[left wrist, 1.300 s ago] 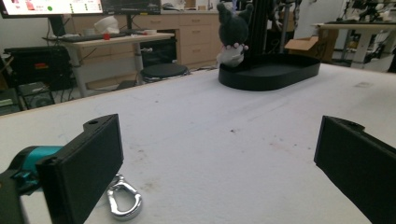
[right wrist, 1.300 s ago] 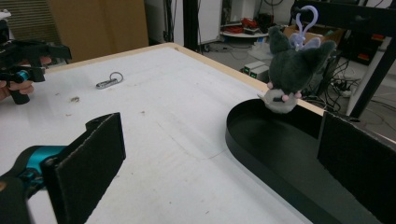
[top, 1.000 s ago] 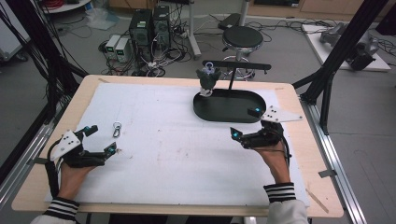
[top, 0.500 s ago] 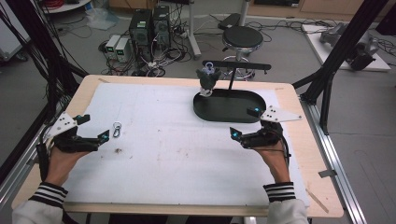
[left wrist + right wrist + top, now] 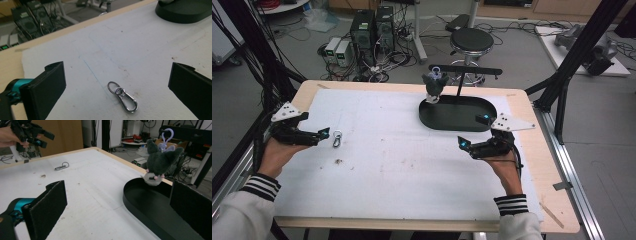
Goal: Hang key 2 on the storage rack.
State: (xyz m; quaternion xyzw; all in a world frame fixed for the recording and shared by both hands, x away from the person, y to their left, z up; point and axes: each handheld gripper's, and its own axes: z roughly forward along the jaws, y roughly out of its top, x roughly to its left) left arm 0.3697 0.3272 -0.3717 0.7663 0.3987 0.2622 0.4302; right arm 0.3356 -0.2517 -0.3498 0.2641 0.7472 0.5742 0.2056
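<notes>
Covering most of the wooden table (image 5: 542, 165) is a stained white mat (image 5: 402, 165); computer towers (image 5: 372, 30) and a round stool (image 5: 471, 40) stand on the floor beyond. A small silver snap hook (image 5: 123, 97), ring at one end, lies flat on the mat just ahead of the left gripper (image 5: 319, 135), whose jaws gape wide, empty. The right gripper (image 5: 472, 135) is likewise wide open, holding nothing, beside a black oval tray (image 5: 452, 120). A grey plush toy (image 5: 160, 161) hangs over the tray's far rim.

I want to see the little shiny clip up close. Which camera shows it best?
The left gripper view: the metal clip lies large and sharp between the left gripper's open jaws, ring and snap hook both clear. The high view shows it as a small loop beside that gripper. The right gripper view shows it far off and tiny.
</notes>
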